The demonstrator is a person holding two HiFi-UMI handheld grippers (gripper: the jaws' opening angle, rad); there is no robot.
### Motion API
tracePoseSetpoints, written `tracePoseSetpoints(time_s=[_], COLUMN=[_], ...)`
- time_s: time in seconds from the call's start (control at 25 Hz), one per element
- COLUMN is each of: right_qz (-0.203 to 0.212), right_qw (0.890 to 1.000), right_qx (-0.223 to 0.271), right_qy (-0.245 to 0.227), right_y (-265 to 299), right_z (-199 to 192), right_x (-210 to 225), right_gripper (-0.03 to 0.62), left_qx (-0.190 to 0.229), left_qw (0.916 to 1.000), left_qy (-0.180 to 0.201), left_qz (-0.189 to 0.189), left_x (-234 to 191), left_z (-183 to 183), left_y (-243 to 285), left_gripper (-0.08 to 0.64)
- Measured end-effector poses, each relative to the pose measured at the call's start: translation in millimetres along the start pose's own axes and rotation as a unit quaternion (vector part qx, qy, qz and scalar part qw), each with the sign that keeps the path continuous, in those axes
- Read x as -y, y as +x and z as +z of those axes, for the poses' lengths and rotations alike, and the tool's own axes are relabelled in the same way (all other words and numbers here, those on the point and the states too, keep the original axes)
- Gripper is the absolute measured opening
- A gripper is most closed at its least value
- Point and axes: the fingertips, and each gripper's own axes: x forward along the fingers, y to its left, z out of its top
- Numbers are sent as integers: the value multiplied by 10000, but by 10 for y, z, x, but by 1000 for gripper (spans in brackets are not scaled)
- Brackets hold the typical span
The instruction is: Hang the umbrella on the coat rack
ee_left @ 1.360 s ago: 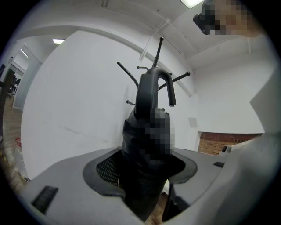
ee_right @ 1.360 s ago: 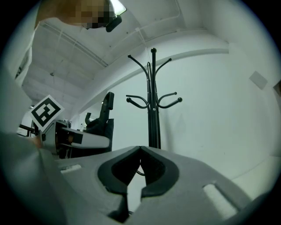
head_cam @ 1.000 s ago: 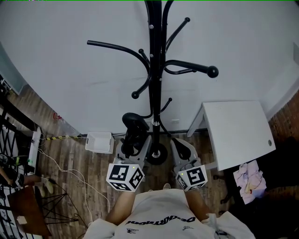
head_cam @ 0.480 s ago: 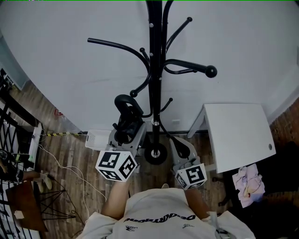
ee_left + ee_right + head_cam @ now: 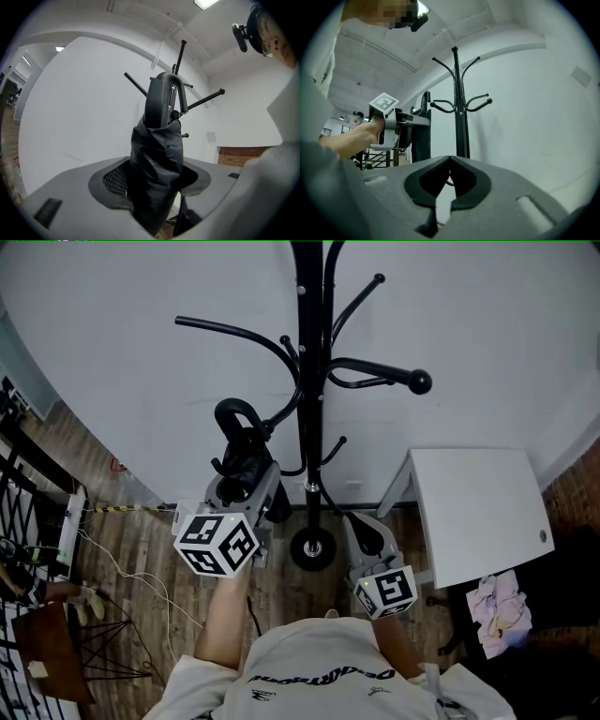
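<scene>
The black coat rack [image 5: 307, 409] stands against the white wall, with curved hooks reaching left and right. My left gripper [image 5: 246, 476] is shut on the folded black umbrella [image 5: 251, 465], just left of the pole. The umbrella's curved handle [image 5: 234, 414] rises beside the low left hook's knob [image 5: 269, 428]. In the left gripper view the umbrella [image 5: 157, 159] fills the jaws of the left gripper [image 5: 154, 185], with its handle [image 5: 159, 93] in front of the rack's pegs [image 5: 206, 98]. My right gripper [image 5: 362, 527] sits low, right of the pole, shut and empty; in its own view the right gripper [image 5: 450, 160] faces the rack [image 5: 461, 126].
A white table [image 5: 478, 507] stands to the right of the rack. The rack's round base [image 5: 311, 547] rests on the wood floor. A white box [image 5: 185, 514] and cables [image 5: 122, 568] lie at the left, near a black railing [image 5: 19, 512]. A crumpled cloth [image 5: 497, 601] lies at lower right.
My left gripper has carried the umbrella up and to the left, so the handle now stands beside the low left hook. The right gripper has stayed put.
</scene>
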Motion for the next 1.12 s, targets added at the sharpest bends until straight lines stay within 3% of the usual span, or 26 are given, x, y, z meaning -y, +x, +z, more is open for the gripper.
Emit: tracePoseSetpoints(time_s=[1.12], right_qz=[-96], right_qw=[10000], right_qx=[-11], right_qy=[1], right_y=[7], right_z=[-28], right_x=[130], right_gripper=[0], left_qx=[-425], left_qw=[9984], left_qy=[184], left_qz=[-325], left_x=[110], left_z=[-21], left_y=[626], left_gripper=[258])
